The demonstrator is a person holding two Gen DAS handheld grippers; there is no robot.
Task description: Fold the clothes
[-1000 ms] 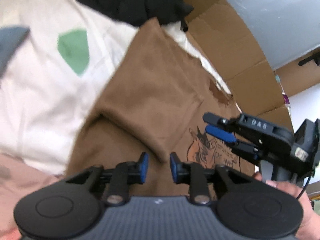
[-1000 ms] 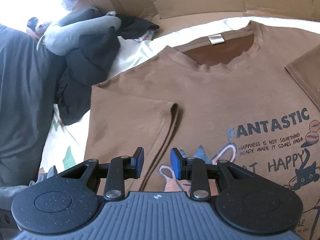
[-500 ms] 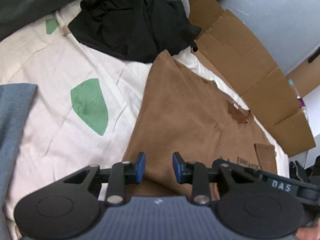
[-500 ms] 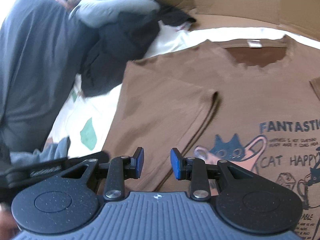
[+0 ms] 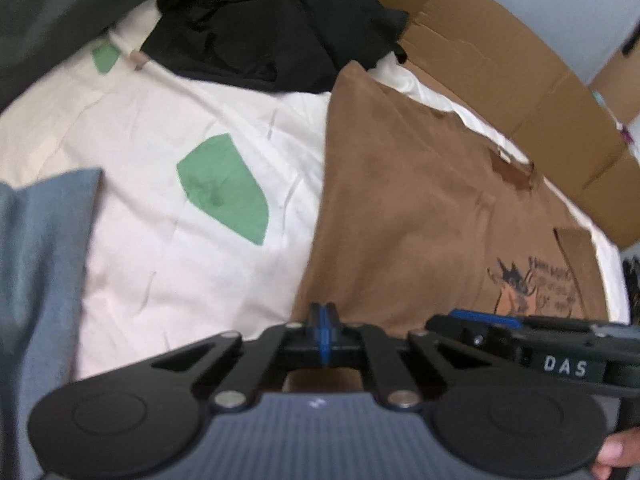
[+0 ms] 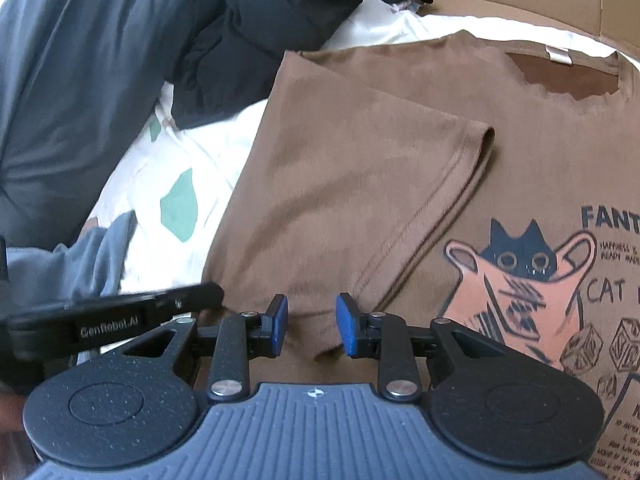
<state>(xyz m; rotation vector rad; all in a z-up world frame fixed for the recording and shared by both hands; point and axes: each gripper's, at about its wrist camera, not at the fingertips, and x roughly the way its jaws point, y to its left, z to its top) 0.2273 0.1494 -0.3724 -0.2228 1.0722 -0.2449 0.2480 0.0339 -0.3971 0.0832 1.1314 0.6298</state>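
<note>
Bedsheet (image 5: 160,240); T-shirt (image 5: 420,220) edge at left gripper (image 5: 325,334).

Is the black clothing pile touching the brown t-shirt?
Touching. In the left wrist view the black clothing pile overlaps the top corner of the brown t-shirt, with no white bedsheet showing between them there.

The left gripper (image 5: 325,330), open a second ago with a clear gap between its blue pads, now has them pressed together at the near edge of the brown T-shirt (image 5: 420,216); whether cloth sits between them cannot be told. The folded-over sleeve (image 6: 360,184) that filled its view earlier lies farther off. The right gripper (image 6: 311,326) now sits lower over the shirt, jaws apart.
</note>
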